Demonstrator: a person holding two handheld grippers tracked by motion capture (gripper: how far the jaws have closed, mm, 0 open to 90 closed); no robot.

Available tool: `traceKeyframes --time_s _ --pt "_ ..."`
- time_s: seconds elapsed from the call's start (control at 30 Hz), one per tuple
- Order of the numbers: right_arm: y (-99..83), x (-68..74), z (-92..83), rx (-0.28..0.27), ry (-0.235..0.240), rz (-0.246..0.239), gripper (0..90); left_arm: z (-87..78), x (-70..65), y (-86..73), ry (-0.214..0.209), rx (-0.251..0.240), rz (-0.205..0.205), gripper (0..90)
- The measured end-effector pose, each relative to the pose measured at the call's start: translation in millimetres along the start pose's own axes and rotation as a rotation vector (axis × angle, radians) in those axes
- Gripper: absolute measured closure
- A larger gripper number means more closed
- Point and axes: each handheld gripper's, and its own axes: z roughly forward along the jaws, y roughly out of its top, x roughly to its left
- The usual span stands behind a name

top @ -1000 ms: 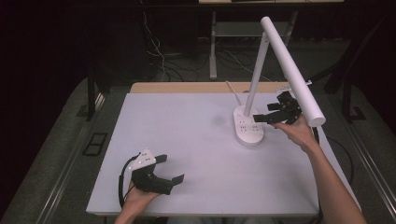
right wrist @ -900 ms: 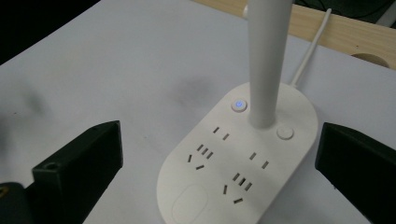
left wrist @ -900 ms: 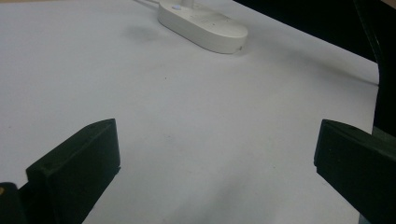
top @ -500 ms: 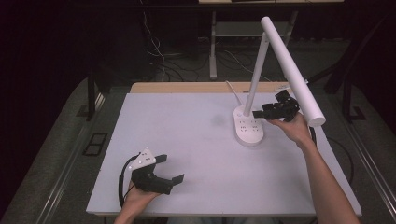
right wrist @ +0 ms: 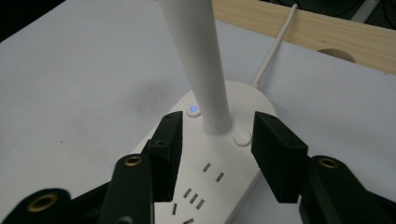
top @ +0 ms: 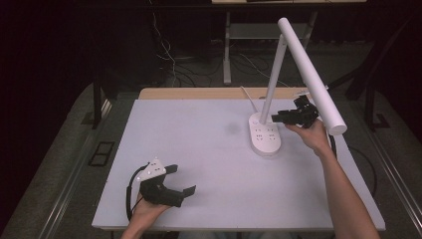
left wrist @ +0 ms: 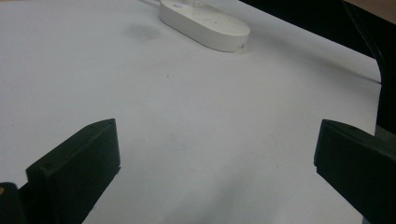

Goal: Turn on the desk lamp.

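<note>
Two black jaws on the right gripper (right wrist: 217,140) sit either side of the desk lamp's white stem (right wrist: 205,70), low down near where it meets the base. They've just been closing in, but there's a visible gap on both sides, so the pads aren't pressing on it and nothing is held yet.

The stem runs up and away from the gripper, leaning a bit, so its long axis crosses the line between the jaws pretty much square on. Looks to me like a straight squeeze would catch it without any re-aiming.

Going outward: the lamp base (top: 264,135) is an oval with socket slots on top, a lit blue button (right wrist: 193,110) left of the stem and a plain white button (right wrist: 242,138) right of it. Its cord (right wrist: 273,51) trails off toward the wooden table edge (right wrist: 322,32). The base sits on the far right part of the white table top (top: 199,149).

The left gripper (top: 171,186) rests near the front left edge, jaws wide apart and empty, well apart from the lamp. So the right hand (top: 312,137) is clearly the nearer one.
</note>
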Motion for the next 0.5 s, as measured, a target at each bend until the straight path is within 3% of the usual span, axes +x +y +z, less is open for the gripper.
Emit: traceKeyframes --time_s 0.33,0.5 --pt "-1.4 -11.6 8.6 -0.022 -0.009 0.039 79.2 0.3 0.6 0.0 0.001 0.002 0.001 0.0" --pt "-3.4 -16.5 15.1 -0.016 -0.017 0.069 86.7 0.1 1.1 -0.1 0.001 0.001 0.0 0.0"
